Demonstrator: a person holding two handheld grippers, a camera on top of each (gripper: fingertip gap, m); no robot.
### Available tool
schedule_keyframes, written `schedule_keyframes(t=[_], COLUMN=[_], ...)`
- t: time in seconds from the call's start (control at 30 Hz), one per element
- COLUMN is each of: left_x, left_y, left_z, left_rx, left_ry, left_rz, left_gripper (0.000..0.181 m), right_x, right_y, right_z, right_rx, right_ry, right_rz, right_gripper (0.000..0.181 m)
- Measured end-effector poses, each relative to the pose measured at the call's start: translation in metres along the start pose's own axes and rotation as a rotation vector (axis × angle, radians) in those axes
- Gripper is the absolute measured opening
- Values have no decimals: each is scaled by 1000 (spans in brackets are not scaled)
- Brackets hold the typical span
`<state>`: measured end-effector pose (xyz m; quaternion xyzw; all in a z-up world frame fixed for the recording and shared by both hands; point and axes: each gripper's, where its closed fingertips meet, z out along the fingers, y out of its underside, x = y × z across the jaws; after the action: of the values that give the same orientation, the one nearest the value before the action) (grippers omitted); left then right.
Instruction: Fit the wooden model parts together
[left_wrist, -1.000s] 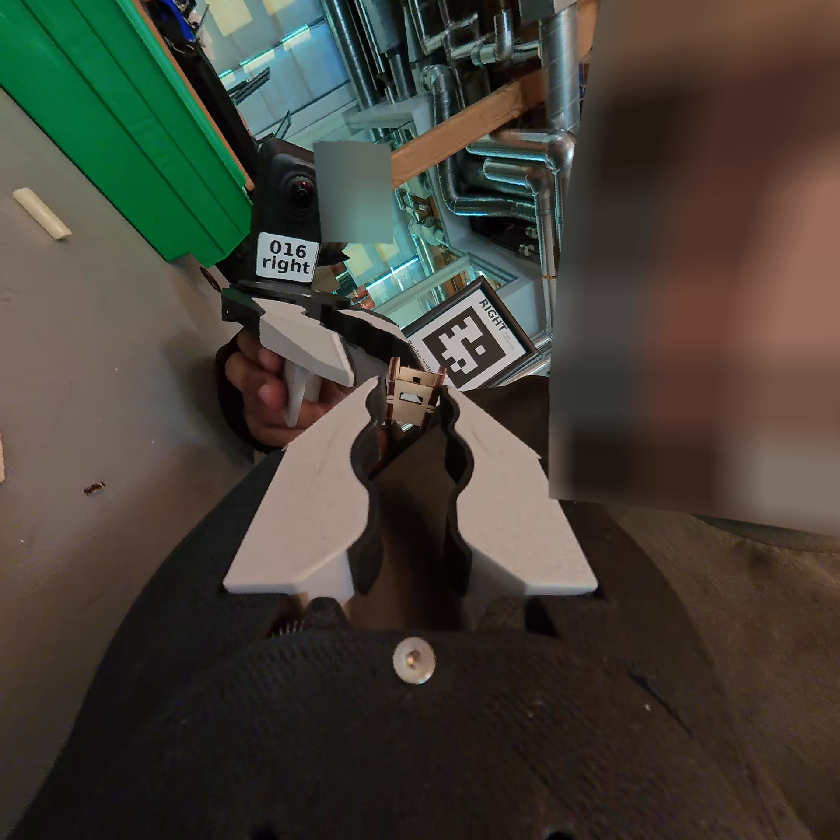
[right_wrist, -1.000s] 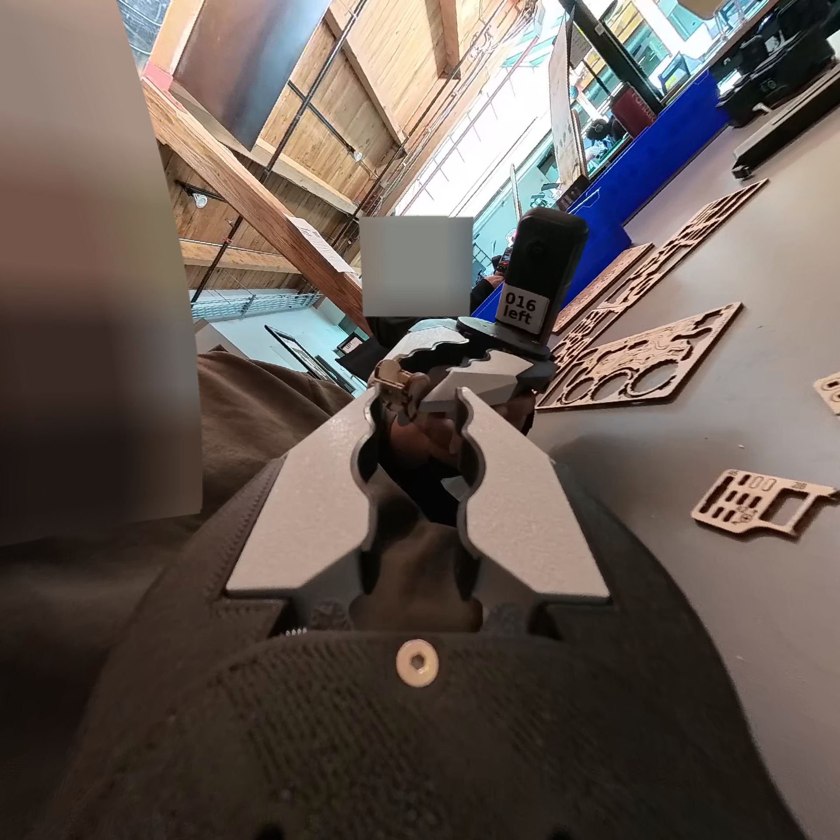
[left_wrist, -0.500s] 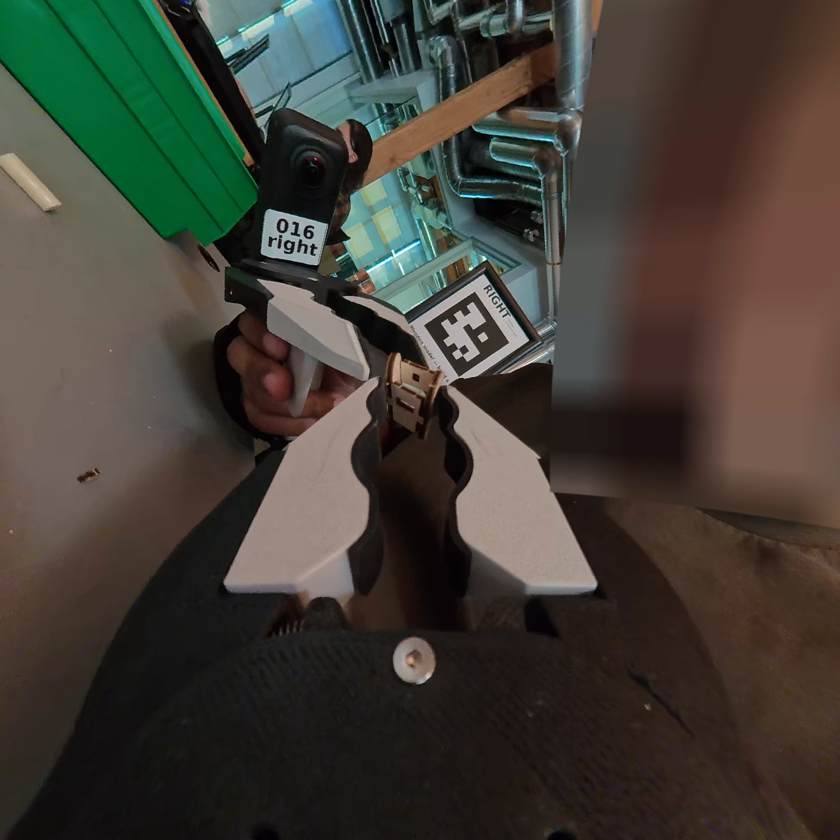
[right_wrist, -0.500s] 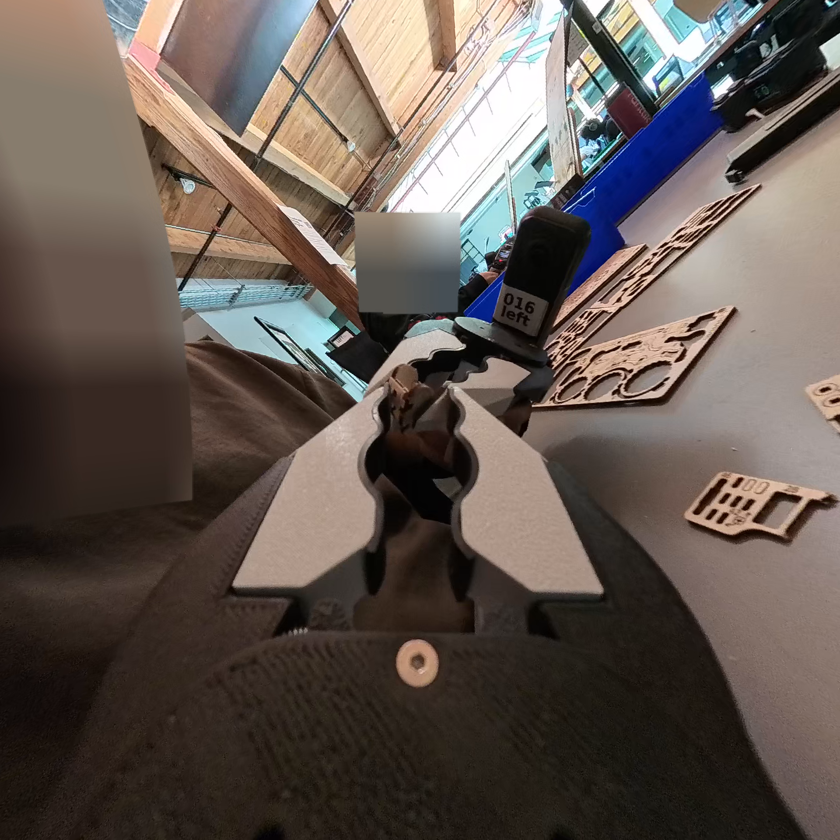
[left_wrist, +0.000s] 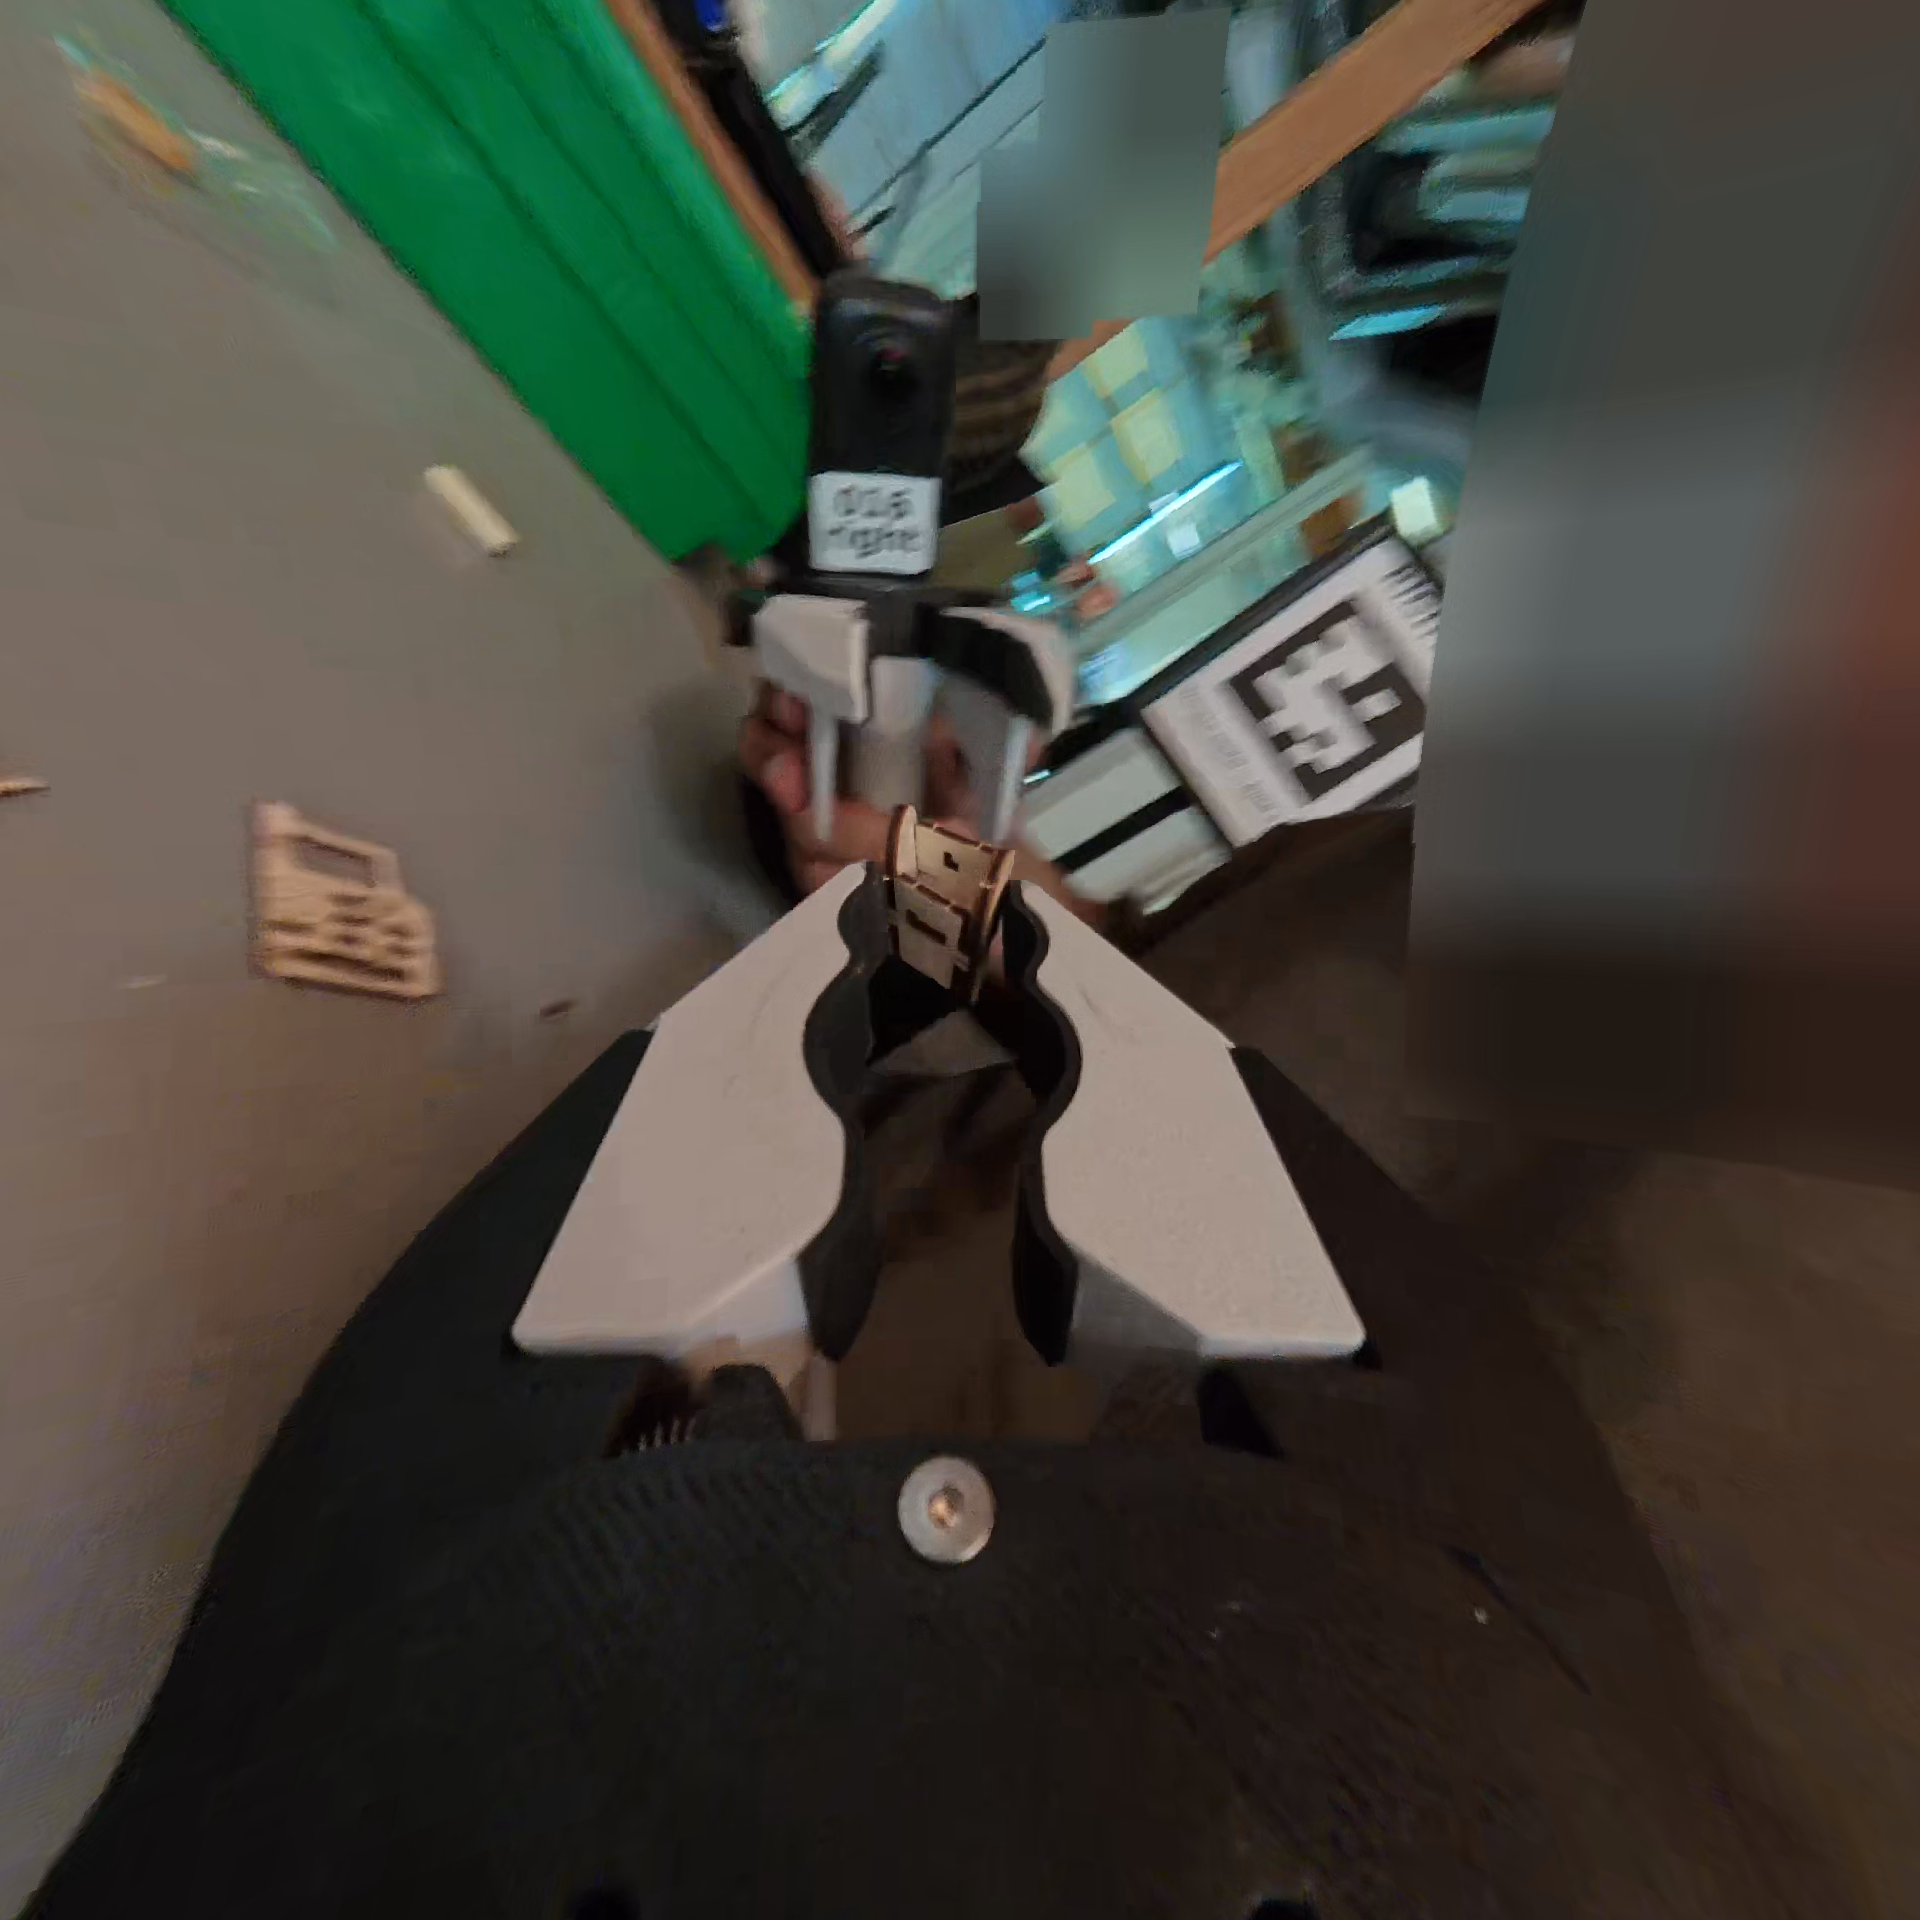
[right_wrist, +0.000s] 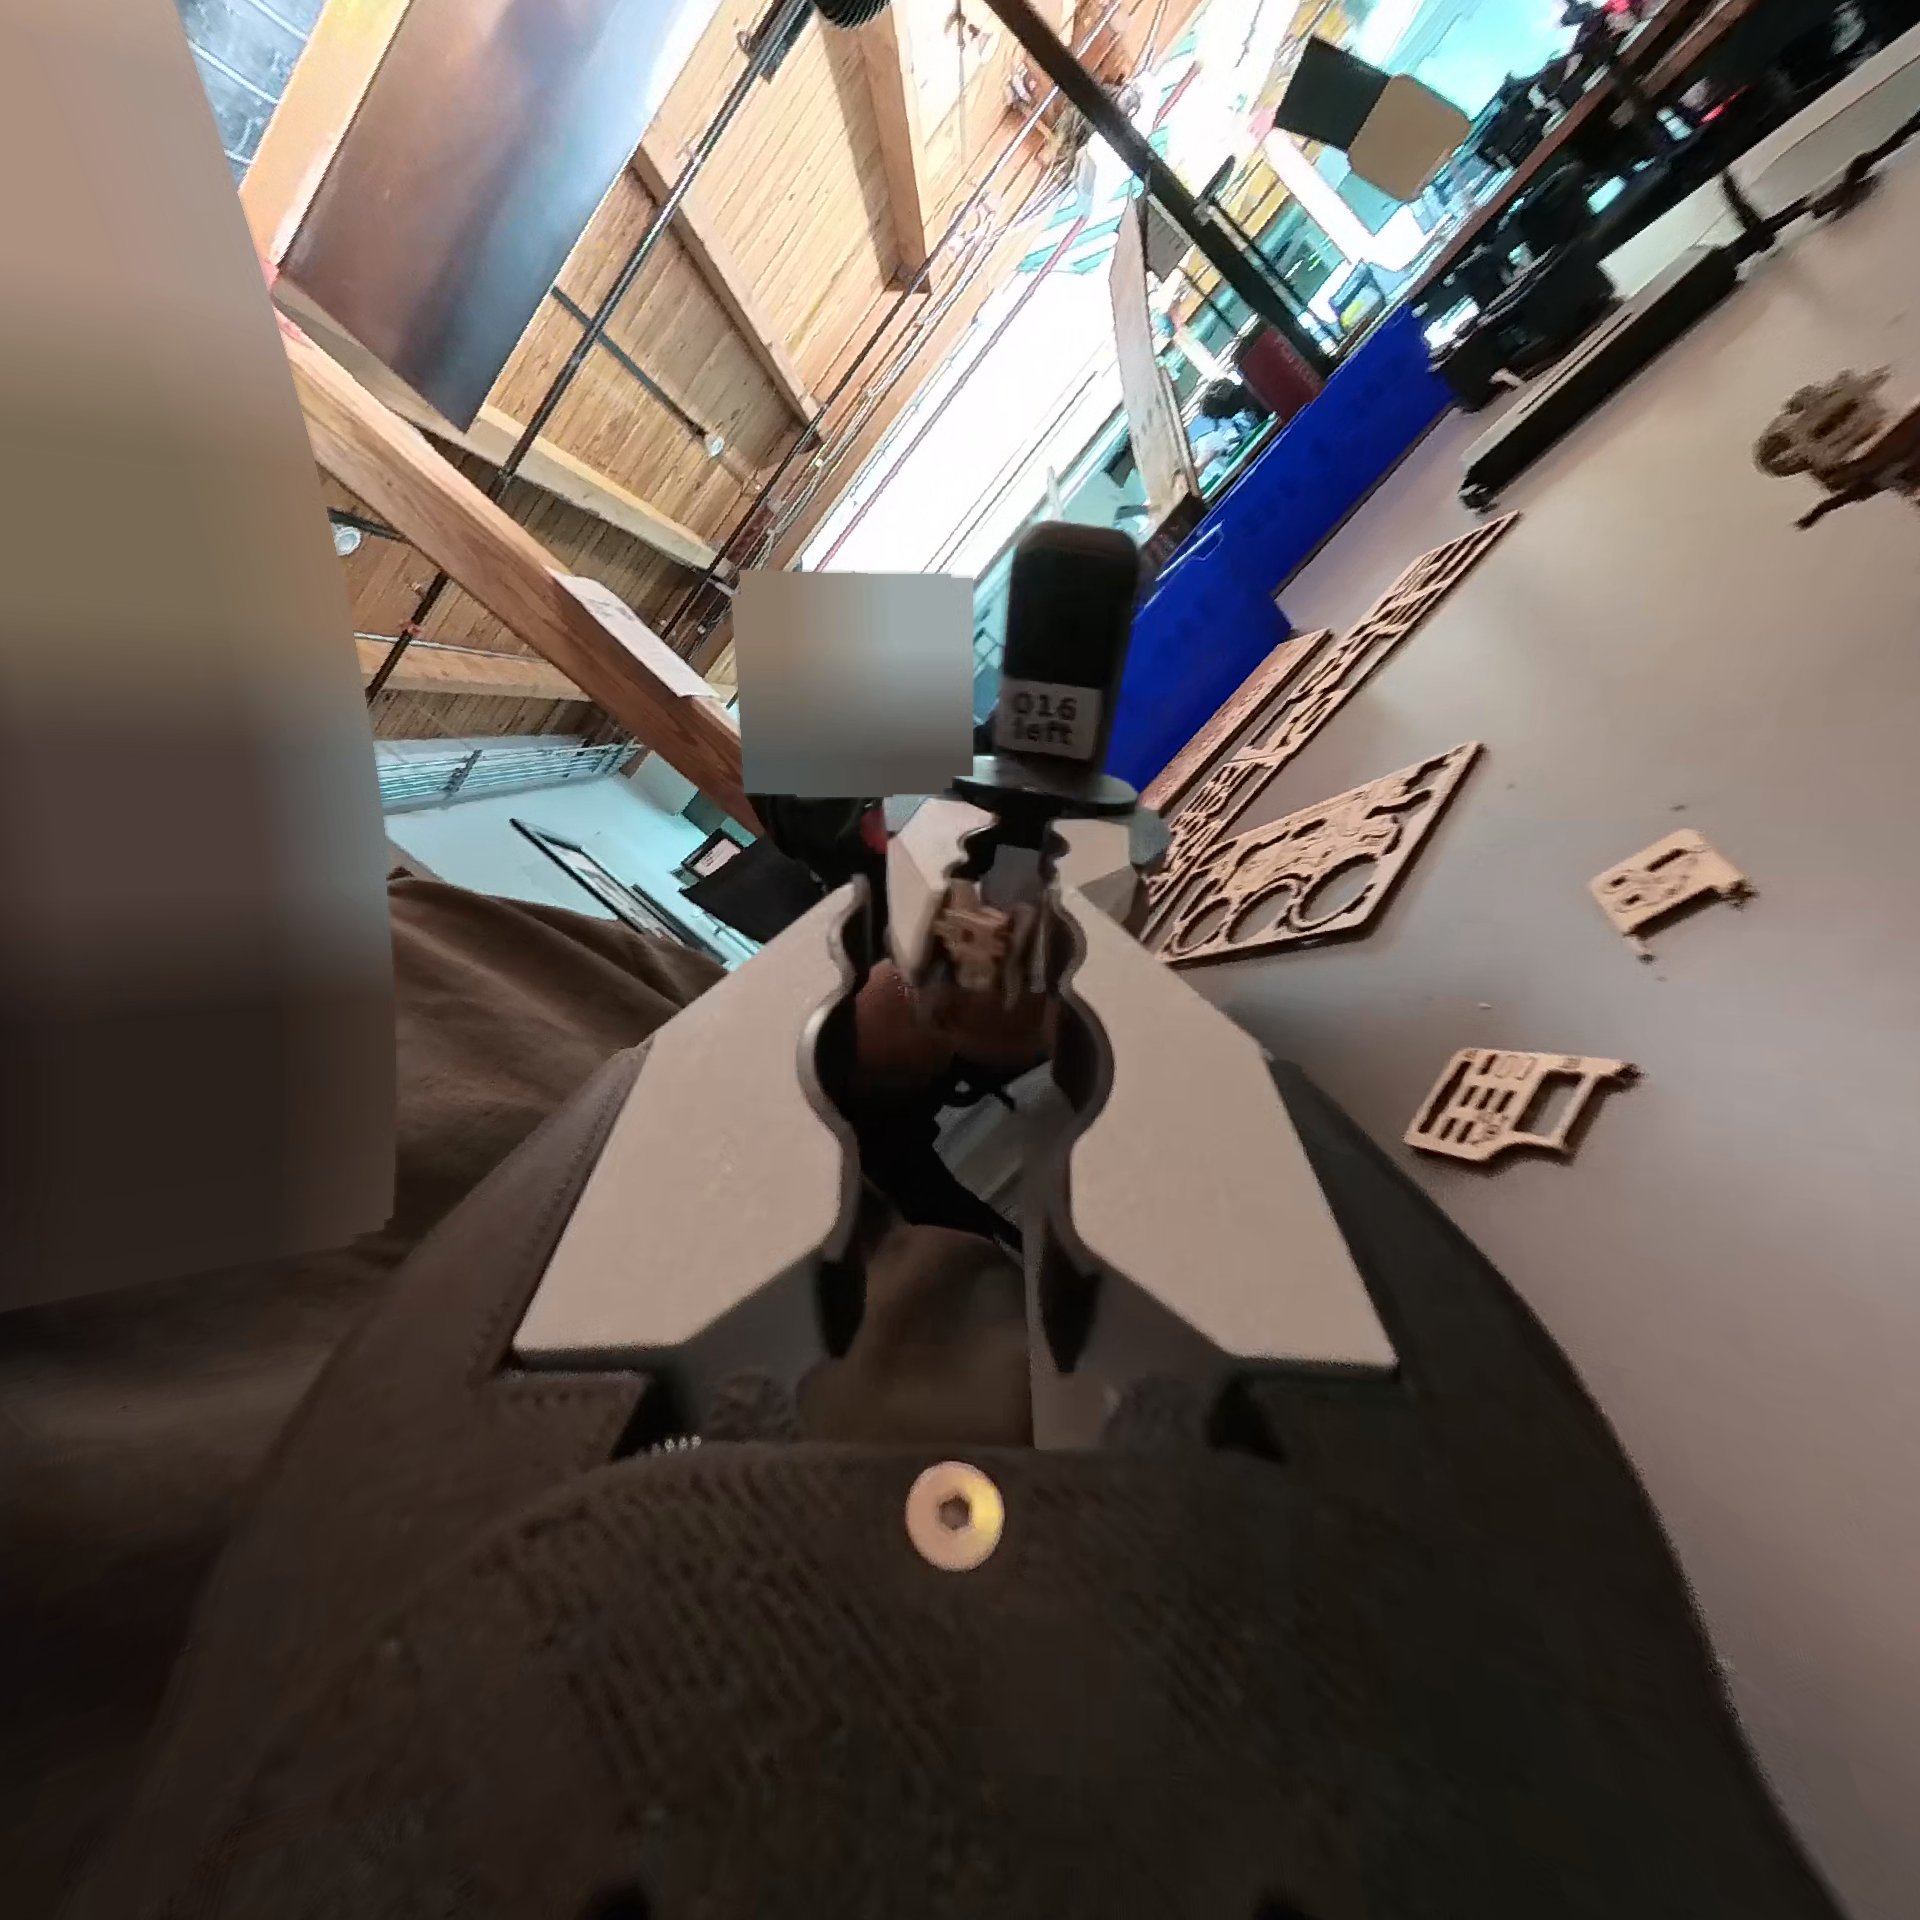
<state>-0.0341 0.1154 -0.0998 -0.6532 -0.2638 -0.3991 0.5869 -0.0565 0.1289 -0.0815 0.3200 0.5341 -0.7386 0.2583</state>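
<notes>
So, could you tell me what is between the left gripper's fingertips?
The left gripper pinches a small slotted wooden assembly, tip protruding. Its lower end is hidden by the dark pads.

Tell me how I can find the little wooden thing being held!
Start at the grey table with flat wooden sheets on it, then find the left gripper. Between its jaws sits the small wooden assembly, the only piece lifted off the table and built from several slotted parts.
</notes>
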Motion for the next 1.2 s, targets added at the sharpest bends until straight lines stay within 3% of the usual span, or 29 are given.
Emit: schedule_keyframes(t=[0.03,0.2,0.47,0.73,0.9,1.2], left_x=[-10,-76,-94,-91,-86,-89], left_y=[3,25,48,54,51,54], left_z=[-3,-35,-50,-44,-44,-44], left_rx=[-40,-316,-553,-604,-581,-590], left_ry=[-92,-631,-858,-884,-830,-784], left_rz=[56,328,454,519,578,656], left_gripper=[21,21,21,35,38,35], right_x=[2,11,15,16,17,25], right_y=[-1,8,13,15,15,26], right_z=[-1,0,1,2,1,3], right_rx=[1,-57,-83,-94,-90,-147], right_ry=[15,92,111,113,112,147], right_rz=[-6,-54,-44,-43,-36,-17], right_gripper=[30,31,31,30,30,29])
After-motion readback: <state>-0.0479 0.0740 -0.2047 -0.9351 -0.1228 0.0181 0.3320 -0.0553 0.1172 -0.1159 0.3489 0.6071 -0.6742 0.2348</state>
